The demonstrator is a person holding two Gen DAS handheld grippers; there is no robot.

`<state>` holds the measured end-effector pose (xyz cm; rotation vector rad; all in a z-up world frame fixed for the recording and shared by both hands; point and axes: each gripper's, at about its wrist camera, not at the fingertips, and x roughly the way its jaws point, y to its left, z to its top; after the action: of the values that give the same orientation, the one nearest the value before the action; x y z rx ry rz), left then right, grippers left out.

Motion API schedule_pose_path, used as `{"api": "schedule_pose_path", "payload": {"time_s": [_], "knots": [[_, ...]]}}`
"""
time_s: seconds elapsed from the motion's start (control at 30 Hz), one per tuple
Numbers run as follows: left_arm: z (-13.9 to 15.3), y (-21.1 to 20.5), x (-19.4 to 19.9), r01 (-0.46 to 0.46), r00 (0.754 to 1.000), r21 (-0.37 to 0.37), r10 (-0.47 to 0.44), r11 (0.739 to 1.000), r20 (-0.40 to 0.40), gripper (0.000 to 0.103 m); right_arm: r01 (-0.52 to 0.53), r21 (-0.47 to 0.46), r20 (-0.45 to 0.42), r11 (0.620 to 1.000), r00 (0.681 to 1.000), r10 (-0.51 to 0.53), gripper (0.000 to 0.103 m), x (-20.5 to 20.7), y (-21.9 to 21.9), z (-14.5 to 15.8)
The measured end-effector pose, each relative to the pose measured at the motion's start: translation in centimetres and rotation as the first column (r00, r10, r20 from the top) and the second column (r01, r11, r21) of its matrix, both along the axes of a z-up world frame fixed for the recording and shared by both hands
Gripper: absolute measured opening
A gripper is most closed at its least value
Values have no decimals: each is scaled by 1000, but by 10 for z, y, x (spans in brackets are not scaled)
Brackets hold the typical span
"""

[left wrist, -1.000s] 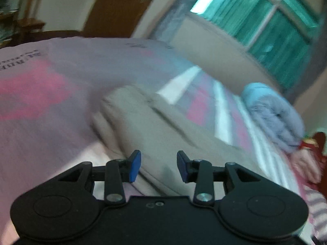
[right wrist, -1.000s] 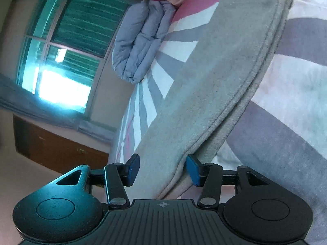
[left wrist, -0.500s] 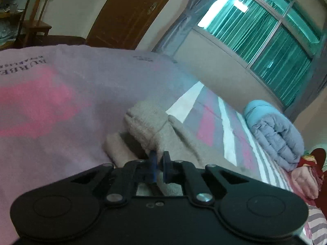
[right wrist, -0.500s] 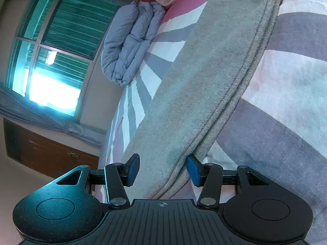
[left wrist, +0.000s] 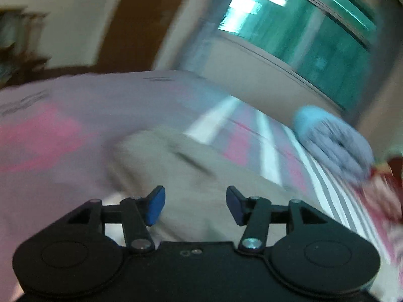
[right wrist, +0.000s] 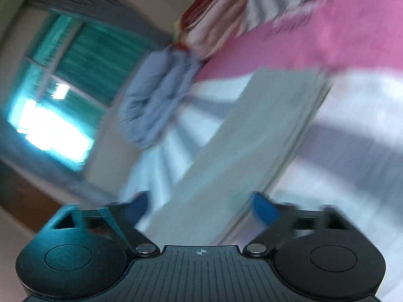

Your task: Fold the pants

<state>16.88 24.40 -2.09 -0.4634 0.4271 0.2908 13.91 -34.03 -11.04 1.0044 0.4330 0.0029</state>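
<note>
Left wrist view shows your left gripper (left wrist: 195,205) with its jaws part-way apart and nothing pinched between the blue pads (left wrist: 155,206); they have just been opening, and the grey pants (left wrist: 191,176) lie loose on the striped bedspread (left wrist: 58,115) directly ahead and beneath; the picture is smeared, so the folded edge reads only as a soft ridge across the cloth. In the right wrist view your right gripper (right wrist: 200,207) stands very wide, its jaws having just been opening too; the long folded band of the pants (right wrist: 246,136) runs away between the fingers toward the pink stripe, and the pads do not press on it. A bundled grey-blue quilt (right wrist: 156,98) sits near the far end, under the window (right wrist: 50,95).

My reading is that one fold has been laid down and you are between grips; the next fold should bring one end over the other. Slow both hands until the view sharpens; choose matching corners at the same end of the band; take all layers in each pinch, not just the top one; lift together, keep the cloth taut between the two grippers, and lay it down square before letting go.
</note>
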Motion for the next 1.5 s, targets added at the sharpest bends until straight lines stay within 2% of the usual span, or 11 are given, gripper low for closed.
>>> {"api": "schedule_pose_path", "payload": {"time_s": [0.1, 0.17, 0.2, 0.23, 0.3, 0.57, 1.0, 1.17, 1.33, 1.43, 1.5], "knots": [[-7, -33, 22, 88, 996, 54, -87, 995, -35, 51, -25, 46, 39, 999, 999, 24, 91, 6, -21, -7], [-25, -43, 37, 110, 987, 50, -103, 993, -126, 60, -26, -3, 25, 1000, 999, 26, 74, 12, -29, -11], [-37, -46, 46, 117, 977, 54, -105, 992, -184, 60, -16, -31, -31, 999, 999, 15, 59, 16, -32, -17], [-44, -52, 46, 122, 979, 102, -103, 987, -173, 60, -9, -26, -109, 1000, 994, 6, 24, 22, -39, -26], [-50, -59, 42, 128, 981, 150, -103, 980, -162, 61, 23, 44, -165, 999, 986, -15, 9, 19, -55, -40], [-51, -64, 44, 118, 982, 175, -89, 978, -166, 61, 148, 190, -73, 971, 988, -136, 26, -10, -106, -48], [-52, -65, 34, 106, 986, 189, -77, 976, -151, 61, 98, 42, -74, 994, 993, -94, 27, 29, -108, -44], [-53, -66, 32, 102, 986, 197, -73, 975, -147, 61, 48, 67, -7, 997, 999, -47, 60, 15, -98, -38], [-52, -68, 32, 98, 987, 209, -68, 973, -148, 61, 54, 7, -65, 999, 996, -53, 60, 40, -93, -34], [-51, -68, 31, 98, 987, 208, -69, 973, -143, 61, 88, -29, -99, 996, 991, -90, 41, 48, -96, -32], [-45, -67, 28, 95, 989, 209, -68, 973, -132, 62, 101, 27, -123, 995, 988, -97, 41, 42, -103, -35]]}}
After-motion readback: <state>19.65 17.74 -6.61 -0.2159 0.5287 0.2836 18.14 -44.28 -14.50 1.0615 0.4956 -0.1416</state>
